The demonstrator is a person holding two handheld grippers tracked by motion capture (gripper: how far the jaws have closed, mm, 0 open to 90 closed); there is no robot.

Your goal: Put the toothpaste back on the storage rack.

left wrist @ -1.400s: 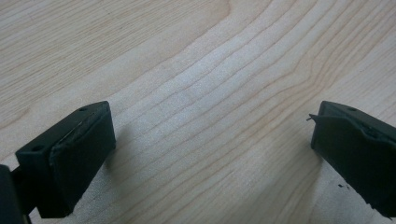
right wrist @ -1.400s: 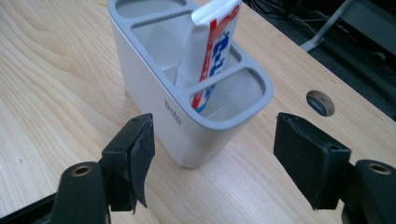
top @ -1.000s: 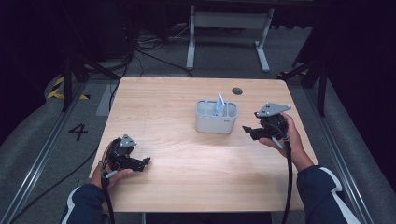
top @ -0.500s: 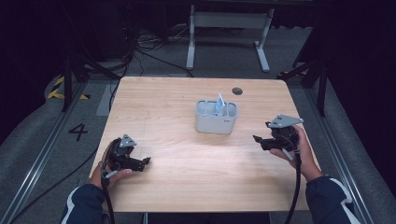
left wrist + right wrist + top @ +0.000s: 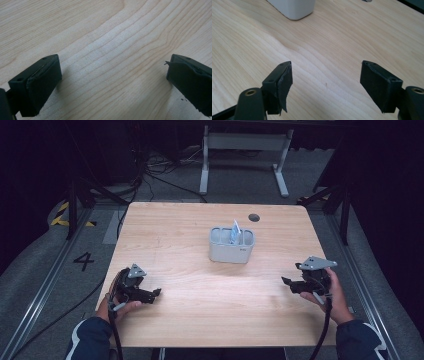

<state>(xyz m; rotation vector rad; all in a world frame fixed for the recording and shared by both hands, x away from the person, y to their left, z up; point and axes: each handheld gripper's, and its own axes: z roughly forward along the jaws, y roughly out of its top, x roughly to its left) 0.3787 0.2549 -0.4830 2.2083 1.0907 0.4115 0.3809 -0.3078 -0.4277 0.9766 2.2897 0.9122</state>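
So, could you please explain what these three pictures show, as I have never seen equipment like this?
A person sits at a wooden table and holds a hand-operated grasping tool in each hand; there is no robot arm. The high view looks down from above: the left tongs are near the table's left front, the right tongs near its right edge. The other two pictures come from small cameras riding on each tool, looking along its two black jaws: the left tongs and the right tongs. Both stand open above bare wood and hold nothing. In the middle of the table stands a grey compartmented holder with a small bluish item sticking out of it.
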